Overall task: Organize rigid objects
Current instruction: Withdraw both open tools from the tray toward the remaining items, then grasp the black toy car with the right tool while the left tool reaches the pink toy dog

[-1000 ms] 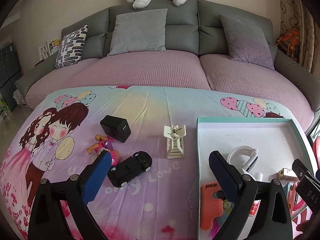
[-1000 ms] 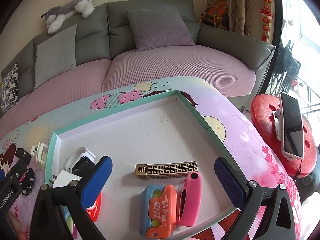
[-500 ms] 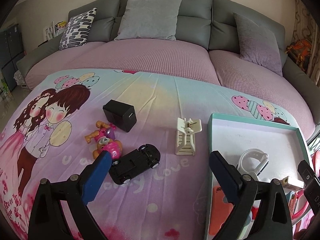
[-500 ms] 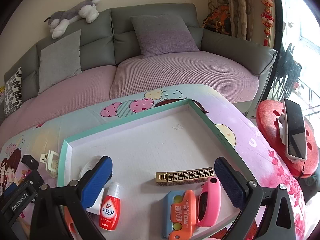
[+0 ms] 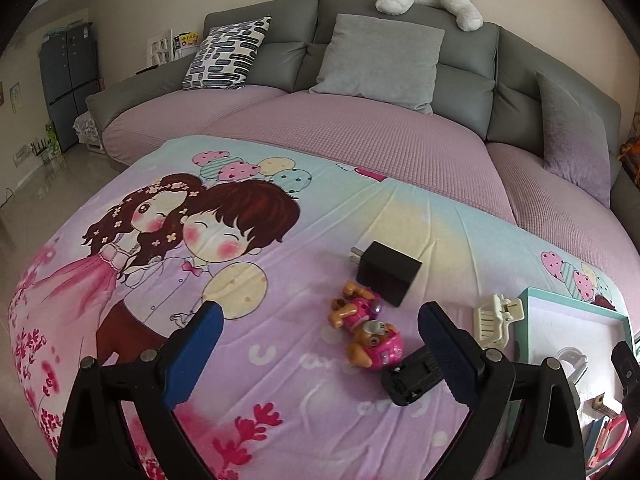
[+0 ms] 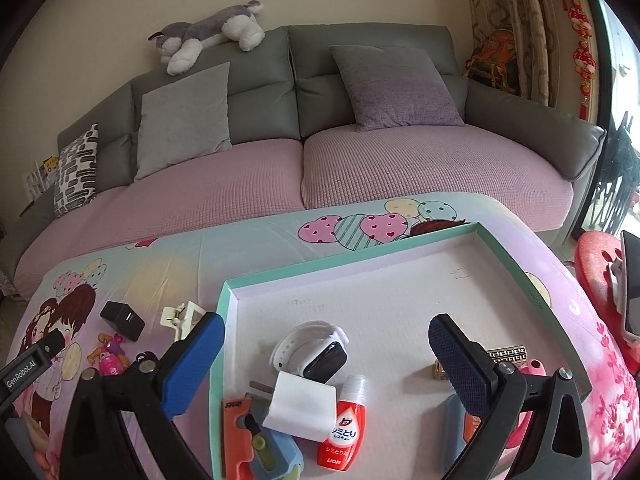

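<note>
Both tongs gape wide: left gripper (image 5: 316, 340) has swung left onto the pup (image 5: 366, 334); car (image 5: 414, 378) at five o'clock.

Table covered by a cartoon-print cloth (image 5: 280, 364)

On the cloth were laid a black charger (image 5: 388, 278), a pink toy pup (image 5: 366, 330), a black toy car (image 5: 414, 376), a cream clip (image 5: 494, 320), and a teal-rimmed tray (image 6: 500, 250), the last set at the right side.
</note>
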Demonstrator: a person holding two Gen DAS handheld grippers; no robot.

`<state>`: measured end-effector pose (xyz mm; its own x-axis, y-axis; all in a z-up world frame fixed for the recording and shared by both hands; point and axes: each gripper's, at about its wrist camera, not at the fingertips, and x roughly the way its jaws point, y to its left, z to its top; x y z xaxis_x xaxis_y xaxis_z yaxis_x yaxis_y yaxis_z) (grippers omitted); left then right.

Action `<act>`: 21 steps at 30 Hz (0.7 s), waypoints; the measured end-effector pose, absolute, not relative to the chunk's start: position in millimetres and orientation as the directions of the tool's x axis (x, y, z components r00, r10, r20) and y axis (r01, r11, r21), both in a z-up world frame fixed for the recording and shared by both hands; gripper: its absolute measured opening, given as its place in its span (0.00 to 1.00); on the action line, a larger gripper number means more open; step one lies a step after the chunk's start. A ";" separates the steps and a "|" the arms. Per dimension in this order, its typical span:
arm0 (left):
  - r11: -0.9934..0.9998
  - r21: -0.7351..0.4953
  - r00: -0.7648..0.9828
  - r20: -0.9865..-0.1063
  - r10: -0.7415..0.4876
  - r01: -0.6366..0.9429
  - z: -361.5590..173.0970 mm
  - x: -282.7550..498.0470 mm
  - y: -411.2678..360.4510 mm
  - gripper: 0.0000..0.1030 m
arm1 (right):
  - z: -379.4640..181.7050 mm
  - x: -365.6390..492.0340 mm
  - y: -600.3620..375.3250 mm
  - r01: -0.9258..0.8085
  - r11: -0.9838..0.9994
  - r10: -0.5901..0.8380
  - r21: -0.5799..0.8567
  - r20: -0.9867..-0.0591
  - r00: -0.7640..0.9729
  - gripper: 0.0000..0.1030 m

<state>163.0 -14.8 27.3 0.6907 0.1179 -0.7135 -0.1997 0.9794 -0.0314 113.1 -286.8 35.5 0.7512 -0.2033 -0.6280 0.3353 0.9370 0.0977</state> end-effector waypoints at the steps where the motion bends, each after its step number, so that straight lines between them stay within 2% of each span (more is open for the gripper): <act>1: 0.977 -0.031 0.688 -0.715 0.128 -0.213 27.7 162.7 -5.1 0.95 | 35.7 115.5 -278.8 0.317 0.944 -0.194 0.089 -0.626 0.755 1.00; 7: 0.945 -0.069 0.658 -0.735 0.168 -0.319 22.6 157.3 56.1 0.95 | 31.5 131.3 -221.8 0.169 0.985 -0.106 0.044 -0.622 0.776 1.00; 12: 0.917 -0.131 0.632 -0.760 0.152 -0.377 11.5 155.0 87.9 0.95 | 16.9 144.9 -175.4 0.011 0.998 0.034 0.063 -0.654 0.756 1.00; 16: 0.918 -0.178 0.620 -0.780 0.088 -0.355 0.2 160.2 92.4 0.95 | -0.9 154.0 -148.7 -0.064 0.997 0.067 0.031 -0.695 0.716 1.00; 21: 0.928 -0.202 0.589 -0.808 0.022 -0.312 -15.3 171.8 85.2 0.95 | -17.1 161.3 -141.8 -0.075 0.997 0.072 0.029 -0.737 0.672 1.00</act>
<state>171.8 85.2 -15.3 0.5891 0.0223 -0.8077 -0.3124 0.9282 -0.2022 161.3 -141.8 -17.1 0.6718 0.0721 -0.7372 -0.0751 0.9968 0.0291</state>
